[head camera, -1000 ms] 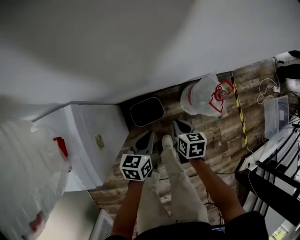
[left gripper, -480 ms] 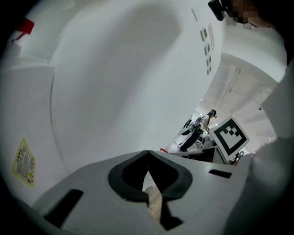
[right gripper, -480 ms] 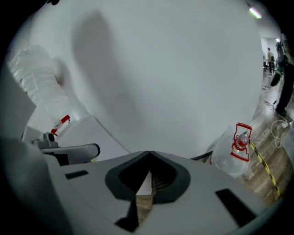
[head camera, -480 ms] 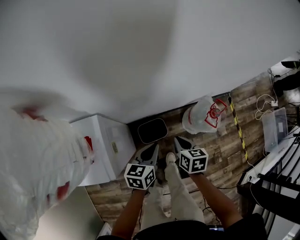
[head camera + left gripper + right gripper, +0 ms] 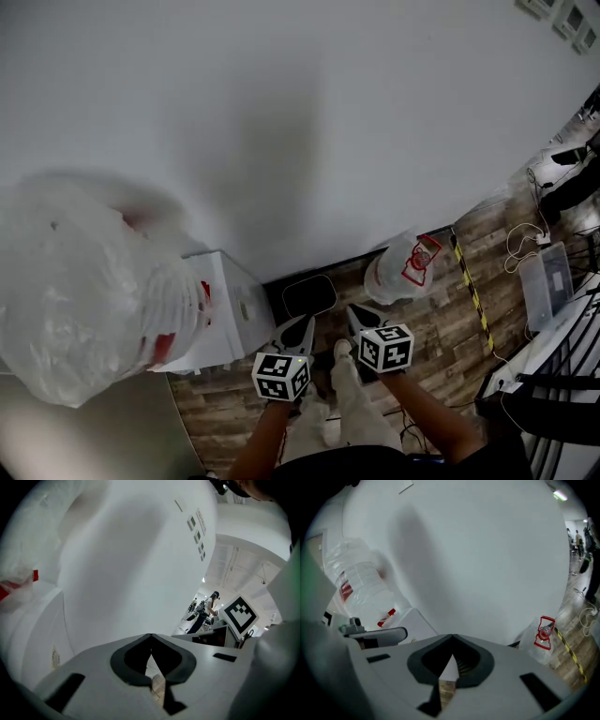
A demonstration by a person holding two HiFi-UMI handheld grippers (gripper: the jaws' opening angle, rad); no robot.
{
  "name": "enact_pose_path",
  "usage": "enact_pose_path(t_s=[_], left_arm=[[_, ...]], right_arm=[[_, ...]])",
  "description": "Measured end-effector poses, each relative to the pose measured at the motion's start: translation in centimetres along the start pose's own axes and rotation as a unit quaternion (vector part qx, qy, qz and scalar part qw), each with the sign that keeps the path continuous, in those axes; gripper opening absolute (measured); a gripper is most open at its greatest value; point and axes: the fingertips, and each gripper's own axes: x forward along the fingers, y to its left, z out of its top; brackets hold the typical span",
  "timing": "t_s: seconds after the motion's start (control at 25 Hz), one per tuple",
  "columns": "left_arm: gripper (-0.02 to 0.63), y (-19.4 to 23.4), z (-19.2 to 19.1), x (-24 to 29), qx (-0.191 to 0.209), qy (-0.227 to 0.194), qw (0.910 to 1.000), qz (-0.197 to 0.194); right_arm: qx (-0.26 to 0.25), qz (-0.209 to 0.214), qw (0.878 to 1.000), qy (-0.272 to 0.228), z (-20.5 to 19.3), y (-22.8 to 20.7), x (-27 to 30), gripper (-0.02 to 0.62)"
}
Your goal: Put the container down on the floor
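From the head view I see the black container (image 5: 309,295) standing on the wood floor (image 5: 441,323), right at the foot of the white wall (image 5: 328,122). Neither gripper touches it. It sits between a white box (image 5: 223,314) just to its left and a clear plastic bag with red print (image 5: 405,270) to its right. My left gripper (image 5: 298,330) hangs just short of the container on the near side, and its own view shows the two jaws brought together at the tips. Only a small dark diamond-shaped gap lies behind them, with nothing caught in it. My right gripper (image 5: 360,321) is beside it, a little apart, pointing toward the gap between the container and the bag. Its view shows the same thing: jaws closed tip to tip and holding nothing. The person's light shoe (image 5: 341,349) shows between the two grippers. A big pale bag (image 5: 84,291) fills the left of the head view, close to the camera and blurred, with a patch of red on it. I cannot tell what it holds. A yellow-and-black strip of tape (image 5: 472,292) runs across the floor past the printed bag, and a clear tub (image 5: 547,281) lies farther right.
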Motion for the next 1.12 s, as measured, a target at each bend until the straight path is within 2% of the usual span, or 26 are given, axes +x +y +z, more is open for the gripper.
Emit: enact_pose_path(t_s=[0.24, 0.68, 0.88, 1.12], left_arm=[[0.017, -1.6, 3.5, -2.1, 0.021, -0.019, 0.9995, -0.017], [0.017, -5.5, 8.9, -7.6, 0.055, -0.080, 0.9948, -0.032], [0.017, -7.9, 10.8, -9.8, 0.072, -0.096, 0.9911, -0.058], [0.017, -9.9, 12.8, -12.7, 0.091, -0.116, 0.9861, -0.076]], right_arm=[[-0.011, 0.008, 0.999, -0.029, 2.6, 2.9, -2.6, 0.031], [-0.025, 0.011, 0.995, -0.091, 6.1, 6.7, -8.6, 0.031], [-0.038, 0.022, 0.993, -0.112, 7.2, 8.9, -11.1, 0.031], [-0.056, 0.004, 0.989, -0.137, 8.0, 10.4, -14.0, 0.031]])
